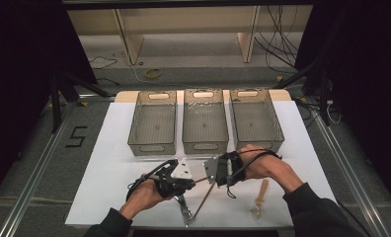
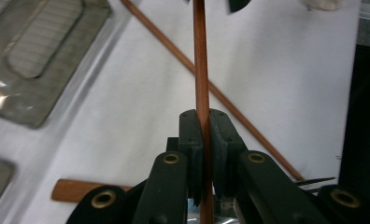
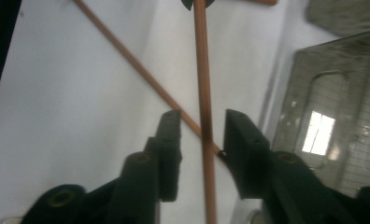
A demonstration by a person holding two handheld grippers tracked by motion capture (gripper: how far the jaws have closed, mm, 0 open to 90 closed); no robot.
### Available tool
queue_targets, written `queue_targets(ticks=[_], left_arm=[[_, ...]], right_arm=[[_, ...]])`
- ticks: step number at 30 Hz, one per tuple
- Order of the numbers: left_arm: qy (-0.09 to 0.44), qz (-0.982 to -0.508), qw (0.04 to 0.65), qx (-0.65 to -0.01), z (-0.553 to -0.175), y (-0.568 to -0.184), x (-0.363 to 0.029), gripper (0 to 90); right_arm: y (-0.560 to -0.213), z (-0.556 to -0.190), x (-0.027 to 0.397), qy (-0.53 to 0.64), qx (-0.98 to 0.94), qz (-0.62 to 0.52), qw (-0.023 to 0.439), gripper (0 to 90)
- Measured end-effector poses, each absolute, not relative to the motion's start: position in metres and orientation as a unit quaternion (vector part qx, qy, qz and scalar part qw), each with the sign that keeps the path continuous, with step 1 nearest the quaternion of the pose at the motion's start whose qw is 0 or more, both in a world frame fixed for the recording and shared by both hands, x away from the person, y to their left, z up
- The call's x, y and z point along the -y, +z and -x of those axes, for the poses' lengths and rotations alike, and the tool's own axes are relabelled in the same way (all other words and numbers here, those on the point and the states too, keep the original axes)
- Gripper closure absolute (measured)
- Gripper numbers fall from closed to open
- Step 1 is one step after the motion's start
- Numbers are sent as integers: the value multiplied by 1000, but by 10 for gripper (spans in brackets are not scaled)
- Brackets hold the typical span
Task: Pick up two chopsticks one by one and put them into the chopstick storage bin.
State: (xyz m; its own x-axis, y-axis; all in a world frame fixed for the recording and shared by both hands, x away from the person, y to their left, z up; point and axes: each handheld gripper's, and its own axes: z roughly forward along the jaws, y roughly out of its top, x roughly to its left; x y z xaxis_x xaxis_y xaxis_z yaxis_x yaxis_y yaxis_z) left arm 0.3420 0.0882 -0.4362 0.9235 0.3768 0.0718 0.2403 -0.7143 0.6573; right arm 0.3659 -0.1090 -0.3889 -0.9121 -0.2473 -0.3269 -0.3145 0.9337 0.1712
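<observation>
Wooden chopstick clamped in left claw; right claw parted around it, pads clear.

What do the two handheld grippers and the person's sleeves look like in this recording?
Both the left gripper and right gripper are black, each topped by a grey three-cornered plate and trailing a black cable. Their jaws are flat black blocks on arms with brass-coloured rivets. The sleeves are dark.

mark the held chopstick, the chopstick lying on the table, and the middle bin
held chopstick (image 2: 201, 70), left gripper view, shaft above the jaws
chopstick lying on the table (image 3: 127, 58), right gripper view, mid shaft
middle bin (image 1: 205, 146), high view, near wall
</observation>
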Motion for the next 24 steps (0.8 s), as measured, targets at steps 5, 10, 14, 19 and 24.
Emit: queue_targets(ticks=[5,10,14,19,24], left_arm=[[110,-912,347,-188,-347,-432,-101,843],[128,-899,360,-216,-354,-426,-118,842],[139,-883,374,-249,-361,-421,-132,842],[153,-864,388,-282,-370,-414,-149,842],[167,-847,400,-309,-383,-405,-166,842]], right_arm=[[-378,-367,127,151,-969,111,158,495],[-375,-365,145,180,-967,91,158,446],[-379,-364,153,182,-968,81,152,417],[-387,-363,155,186,-969,68,146,383],[-395,-362,156,187,-971,64,137,369]])
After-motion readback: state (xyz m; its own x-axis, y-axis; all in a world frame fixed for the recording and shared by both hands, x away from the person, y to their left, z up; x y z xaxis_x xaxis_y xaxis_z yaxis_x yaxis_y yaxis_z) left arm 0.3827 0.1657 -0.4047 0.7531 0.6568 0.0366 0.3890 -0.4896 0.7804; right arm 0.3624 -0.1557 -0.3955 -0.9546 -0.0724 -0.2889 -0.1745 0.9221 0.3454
